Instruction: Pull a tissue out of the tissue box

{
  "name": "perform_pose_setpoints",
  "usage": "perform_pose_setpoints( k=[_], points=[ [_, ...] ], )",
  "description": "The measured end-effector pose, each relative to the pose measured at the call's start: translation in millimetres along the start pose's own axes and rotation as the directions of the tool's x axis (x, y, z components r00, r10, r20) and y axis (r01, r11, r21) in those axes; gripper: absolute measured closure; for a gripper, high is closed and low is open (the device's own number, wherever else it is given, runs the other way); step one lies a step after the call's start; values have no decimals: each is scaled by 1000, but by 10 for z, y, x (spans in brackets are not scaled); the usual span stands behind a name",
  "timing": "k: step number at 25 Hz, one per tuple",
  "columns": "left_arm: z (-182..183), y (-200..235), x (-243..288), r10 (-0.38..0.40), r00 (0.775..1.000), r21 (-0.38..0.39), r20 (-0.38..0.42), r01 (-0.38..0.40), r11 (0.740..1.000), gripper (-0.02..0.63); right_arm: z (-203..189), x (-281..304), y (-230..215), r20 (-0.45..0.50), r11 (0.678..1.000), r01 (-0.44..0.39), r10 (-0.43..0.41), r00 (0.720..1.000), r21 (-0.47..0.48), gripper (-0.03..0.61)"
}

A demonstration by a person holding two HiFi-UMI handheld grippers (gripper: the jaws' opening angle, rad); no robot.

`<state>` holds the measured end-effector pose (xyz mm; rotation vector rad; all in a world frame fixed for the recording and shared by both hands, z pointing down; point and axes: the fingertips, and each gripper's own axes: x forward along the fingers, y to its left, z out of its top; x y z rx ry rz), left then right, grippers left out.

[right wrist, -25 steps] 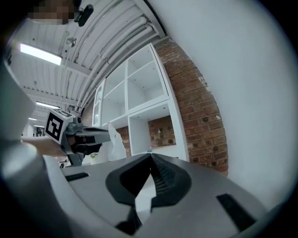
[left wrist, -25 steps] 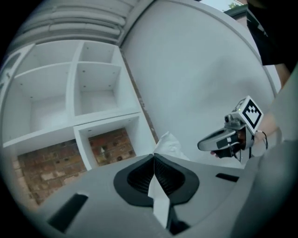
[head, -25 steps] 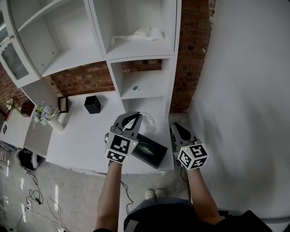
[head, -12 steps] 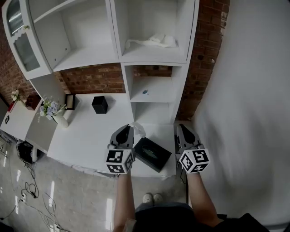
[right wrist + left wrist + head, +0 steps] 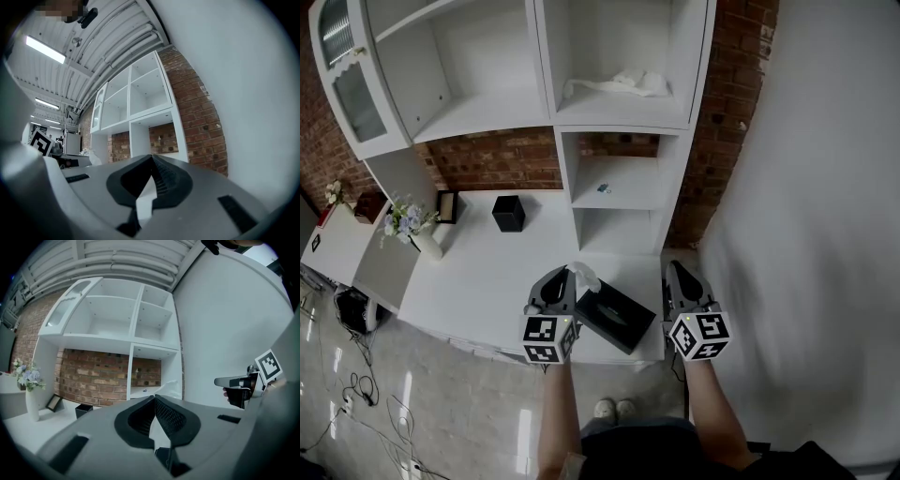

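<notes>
A dark tissue box (image 5: 615, 317) lies on the white table (image 5: 487, 281) near its front edge, between my two grippers. My left gripper (image 5: 566, 273) is just left of the box, pointing level, shut on a crumpled white tissue (image 5: 585, 277) that hangs at its tips over the box's left end. In the left gripper view the tissue (image 5: 170, 387) shows just beyond the closed jaws. I cannot tell whether the tissue still touches the box. My right gripper (image 5: 677, 268) is right of the box, shut and holding nothing; it also shows as the right gripper (image 5: 238, 382) in the left gripper view.
A white shelving unit (image 5: 619, 178) stands against a brick wall behind the table. A crumpled white cloth (image 5: 619, 84) lies on an upper shelf. A small black cube (image 5: 508, 213), a picture frame (image 5: 446, 205) and a flower vase (image 5: 416, 232) stand at back left. A white wall (image 5: 806, 234) closes the right.
My left gripper has come down and back toward the table's front edge, rolling as it went, with the tissue still at its tips. The right gripper has stayed put.
</notes>
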<state>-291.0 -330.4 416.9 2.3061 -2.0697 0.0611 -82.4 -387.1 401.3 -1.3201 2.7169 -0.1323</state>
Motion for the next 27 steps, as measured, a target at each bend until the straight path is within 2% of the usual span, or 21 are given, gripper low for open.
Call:
perform_pose_setpoints(
  k=[4, 14, 27],
  points=[
    [1, -1, -16, 1, 1000, -2, 0, -1, 1000, 604, -15, -11, 37, -17, 1000, -8, 8, 1000, -26, 581],
    [-4, -34, -11, -14, 1000, -3, -1, 14, 1000, 604, -83, -3, 93, -39, 999, -39, 39, 998, -10, 581],
    [-53, -53, 14, -33, 999, -4, -20, 33, 999, 604, -144, 29, 114, -56, 999, -39, 38, 998, -5, 581]
  ],
)
